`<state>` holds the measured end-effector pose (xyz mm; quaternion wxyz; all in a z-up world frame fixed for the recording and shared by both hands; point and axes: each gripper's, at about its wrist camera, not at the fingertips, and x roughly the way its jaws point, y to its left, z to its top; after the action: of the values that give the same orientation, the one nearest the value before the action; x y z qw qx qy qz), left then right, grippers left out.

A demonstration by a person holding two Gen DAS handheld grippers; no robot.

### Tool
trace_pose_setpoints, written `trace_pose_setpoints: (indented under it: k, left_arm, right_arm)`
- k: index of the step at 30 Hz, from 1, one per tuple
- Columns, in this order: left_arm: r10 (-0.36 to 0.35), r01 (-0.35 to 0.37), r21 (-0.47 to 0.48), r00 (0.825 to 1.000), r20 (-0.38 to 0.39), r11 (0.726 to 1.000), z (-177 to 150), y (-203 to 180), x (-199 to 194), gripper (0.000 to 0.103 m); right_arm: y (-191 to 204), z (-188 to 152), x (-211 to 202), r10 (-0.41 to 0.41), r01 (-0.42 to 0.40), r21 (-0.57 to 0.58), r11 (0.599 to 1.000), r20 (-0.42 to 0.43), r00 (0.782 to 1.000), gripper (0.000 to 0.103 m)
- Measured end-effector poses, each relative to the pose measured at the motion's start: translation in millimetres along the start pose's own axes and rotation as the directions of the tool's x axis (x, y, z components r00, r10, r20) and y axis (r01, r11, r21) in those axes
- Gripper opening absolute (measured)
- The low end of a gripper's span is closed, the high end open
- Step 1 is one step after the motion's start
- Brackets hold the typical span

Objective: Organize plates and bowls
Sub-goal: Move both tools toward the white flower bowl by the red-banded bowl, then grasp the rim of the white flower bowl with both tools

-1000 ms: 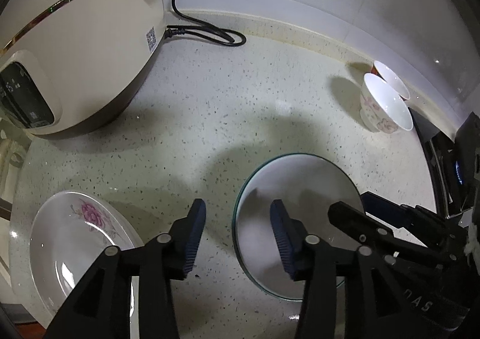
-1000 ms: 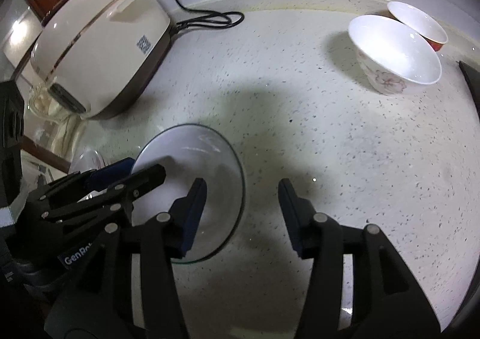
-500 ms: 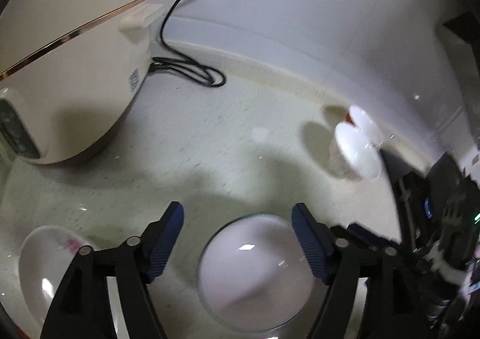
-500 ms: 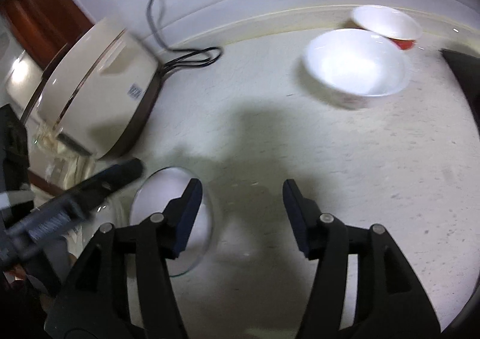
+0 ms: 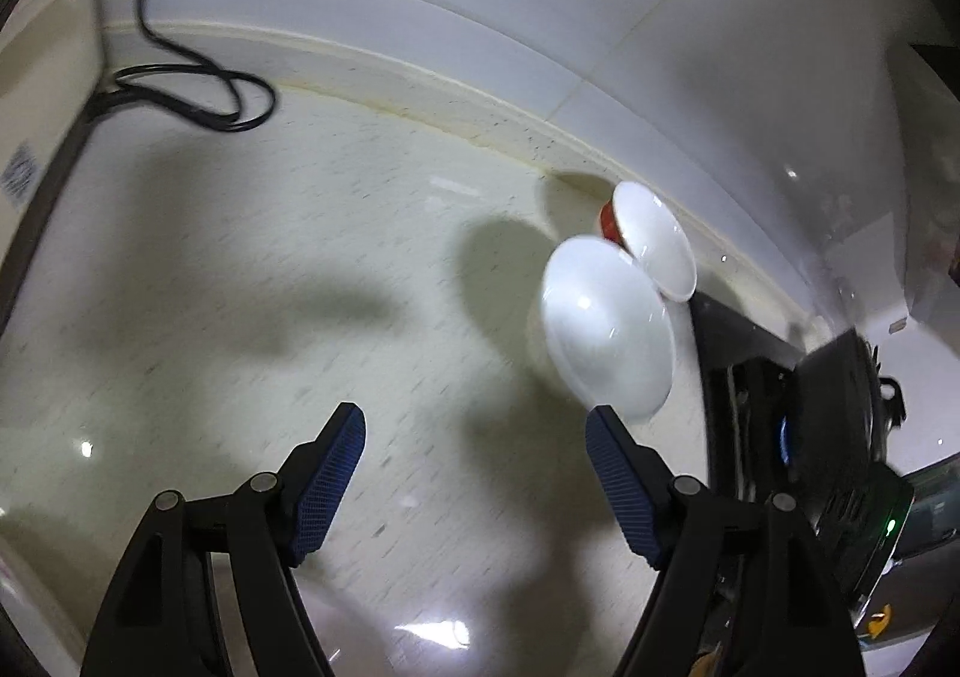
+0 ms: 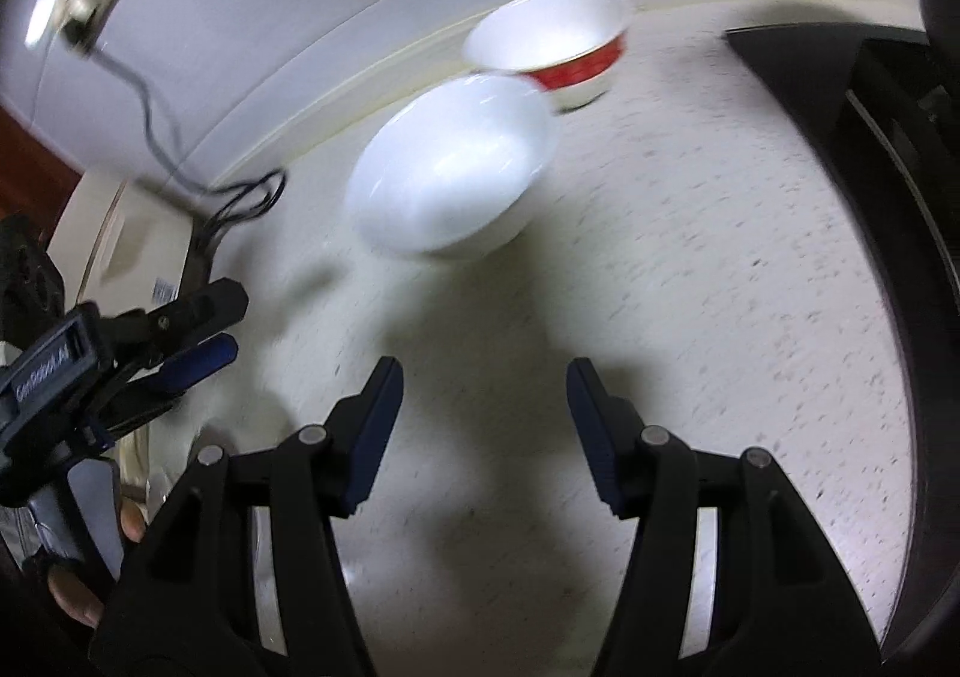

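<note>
**Both grippers empty, swinging toward the bowls**

Right gripper sits nearest in my view with its jaws parted about halfway and only bare speckled countertop between the blue pads; its jaws have just been opening a little and nothing is in them. My left gripper is spread wider, having just opened, and it too is empty; from the right wrist I see it off to the side, low over the counter.

Ahead of both sits the white bowl, upright on the counter, with the red-banded bowl just behind it near the wall; their rims look close to touching, though blur keeps me from being sure. Further back lies a black power cord coiled by the backsplash, and a dark stove runs along the right edge.

I judge the step in hand to be reaching for the white bowl, probably to nest the two. To do it well I would slow down first, since both views are smeared. I would then bring one pad inside the near rim and one outside, squarely over the wall, and close gently. I should lift straight up so the red-banded bowl is not nudged toward the stove.
</note>
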<state>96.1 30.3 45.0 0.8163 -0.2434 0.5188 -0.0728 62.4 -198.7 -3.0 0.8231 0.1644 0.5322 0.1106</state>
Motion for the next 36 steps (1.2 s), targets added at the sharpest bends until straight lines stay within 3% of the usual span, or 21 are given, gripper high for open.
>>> trace_pose_setpoints:
  k: [5,12,20,24,25,26,27,28,36]
  left_arm:
    - [-0.007,0.007,-0.007,0.999,-0.039,1.000,29,-20,28,0.077]
    - [0.042,-0.041,0.012,0.996,-0.077,0.999,47,-29,65,0.077]
    - [0.094,-0.091,0.039,0.992,-0.088,0.995,55,-30,94,0.077]
    - [0.089,-0.083,0.066,0.990,-0.106,0.994,53,-32,104,0.076]
    - [0.075,-0.068,0.069,0.991,-0.110,0.995,52,-34,108,0.068]
    - [0.056,-0.047,0.079,0.992,-0.117,0.996,50,-36,109,0.052]
    - [0.048,-0.037,0.089,0.991,-0.125,0.995,48,-37,110,0.043]
    - [0.041,-0.027,0.105,0.990,-0.134,0.994,46,-40,110,0.024]
    - [0.076,-0.061,0.196,0.995,-0.071,0.979,26,-54,90,0.021]
  right_arm:
    - [-6,28,10,0.004,-0.005,0.038,0.999,0.005,1.000,0.061]
    - [-10,59,34,0.008,-0.006,0.091,0.996,-0.024,1.000,0.061]
    - [-14,68,53,0.013,-0.007,0.109,0.994,-0.057,0.998,0.061]
    - [-16,67,61,0.024,-0.016,0.117,0.993,-0.072,0.997,0.061]
    - [-17,67,62,0.032,-0.023,0.121,0.992,-0.067,0.997,0.056]
    - [-20,65,58,0.045,-0.037,0.121,0.992,-0.062,0.997,0.041]
    - [-20,65,57,0.065,-0.058,0.118,0.991,-0.057,0.996,0.033]
    - [-17,65,54,0.059,-0.054,0.100,0.994,-0.049,0.997,0.028]
    - [-18,50,39,0.066,-0.060,0.104,0.993,-0.054,0.996,0.024]
